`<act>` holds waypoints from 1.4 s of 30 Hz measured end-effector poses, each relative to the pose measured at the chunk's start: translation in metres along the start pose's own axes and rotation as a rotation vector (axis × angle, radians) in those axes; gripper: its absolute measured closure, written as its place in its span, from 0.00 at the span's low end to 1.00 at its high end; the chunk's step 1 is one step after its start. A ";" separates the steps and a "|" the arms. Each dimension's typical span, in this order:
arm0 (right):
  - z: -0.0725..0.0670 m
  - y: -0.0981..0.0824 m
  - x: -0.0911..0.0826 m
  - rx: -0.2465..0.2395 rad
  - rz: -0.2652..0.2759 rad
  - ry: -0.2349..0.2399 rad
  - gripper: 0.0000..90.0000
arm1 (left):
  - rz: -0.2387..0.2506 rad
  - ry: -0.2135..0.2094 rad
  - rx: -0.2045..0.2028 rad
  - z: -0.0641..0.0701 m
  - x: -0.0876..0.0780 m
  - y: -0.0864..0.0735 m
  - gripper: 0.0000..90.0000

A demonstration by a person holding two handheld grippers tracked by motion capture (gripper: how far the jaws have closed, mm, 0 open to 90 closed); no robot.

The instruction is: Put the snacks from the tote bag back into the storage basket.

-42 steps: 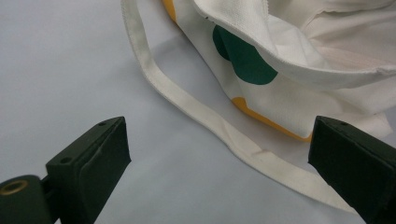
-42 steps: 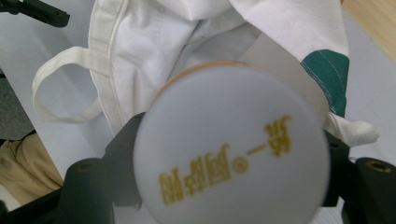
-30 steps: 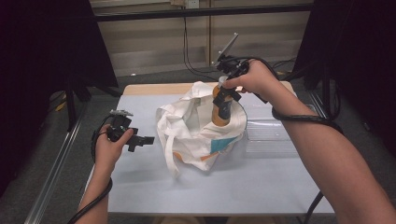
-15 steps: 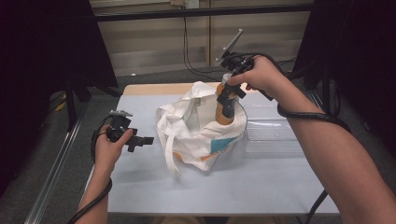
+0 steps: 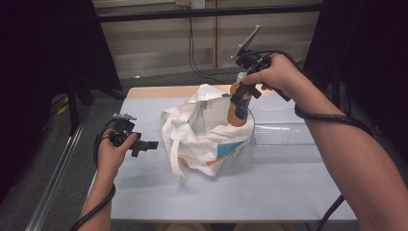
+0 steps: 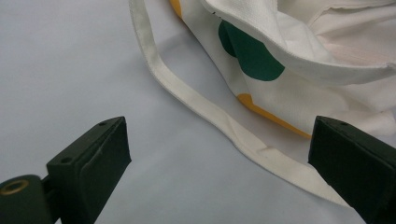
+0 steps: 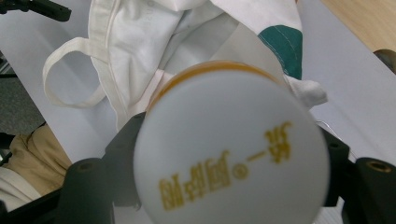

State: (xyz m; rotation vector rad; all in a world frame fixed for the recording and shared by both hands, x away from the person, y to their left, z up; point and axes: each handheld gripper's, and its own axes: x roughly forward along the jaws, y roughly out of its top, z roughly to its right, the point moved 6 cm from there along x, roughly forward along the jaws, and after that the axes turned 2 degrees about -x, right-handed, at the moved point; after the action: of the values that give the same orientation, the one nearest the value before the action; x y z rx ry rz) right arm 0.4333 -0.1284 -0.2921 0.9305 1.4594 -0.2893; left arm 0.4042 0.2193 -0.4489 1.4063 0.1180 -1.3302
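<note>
Orange bottle [image 5: 237, 108] raised from bag [image 5: 202, 134] | right tongs [image 5: 243, 91] pinching it | left tongs [image 5: 144, 146] spread

Overhead forward-down; gripper views close — sharing bag [image 5: 202, 130].

Bag [image 5: 202, 134] mid-table, clear bin [image 5: 284, 137] rt — front edge free

A clear plastic tray [image 5: 288, 139] rests on the pale blue table [image 5: 231, 192].
</note>
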 end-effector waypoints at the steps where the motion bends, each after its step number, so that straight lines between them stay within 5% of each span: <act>1: 0.002 -0.001 -0.001 -0.004 0.003 -0.001 0.33 | -0.001 0.001 0.000 0.000 0.000 0.000 0.06; 42: 0.043 -0.051 -0.020 0.070 -0.023 -0.046 0.33 | -0.008 0.006 0.003 -0.001 0.003 0.000 0.06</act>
State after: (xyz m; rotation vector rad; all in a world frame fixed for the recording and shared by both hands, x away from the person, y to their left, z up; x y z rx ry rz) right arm 0.4264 -0.1972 -0.2981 0.9582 1.4255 -0.3785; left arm 0.4056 0.2181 -0.4509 1.4137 0.1256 -1.3336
